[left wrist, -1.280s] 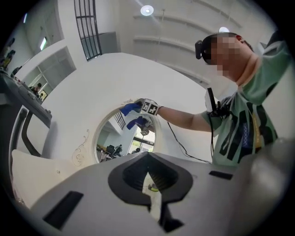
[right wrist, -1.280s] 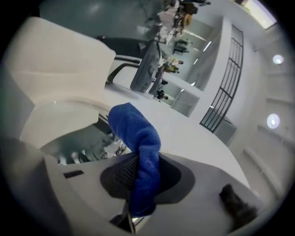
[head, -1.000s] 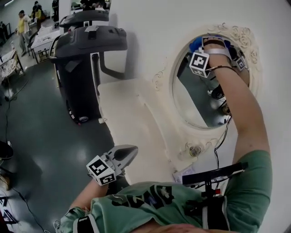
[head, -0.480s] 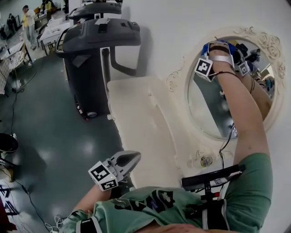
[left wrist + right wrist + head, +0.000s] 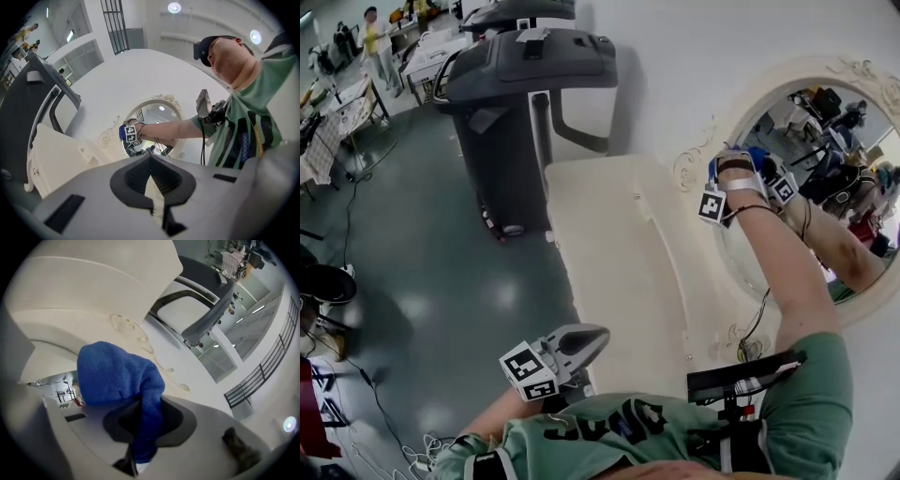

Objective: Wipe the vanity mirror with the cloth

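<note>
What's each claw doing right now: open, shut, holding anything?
Left claw: shut, holding nothing.
Right claw: shut on the blue cloth, at the edge of the mirror.

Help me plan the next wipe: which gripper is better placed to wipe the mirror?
Right. The right gripper is shut on the blue cloth at the mirror; the left gripper hangs low, shut and empty.

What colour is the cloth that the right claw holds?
The cloth is plain blue, seen best in the right gripper view, pinched in the right claw.
</note>
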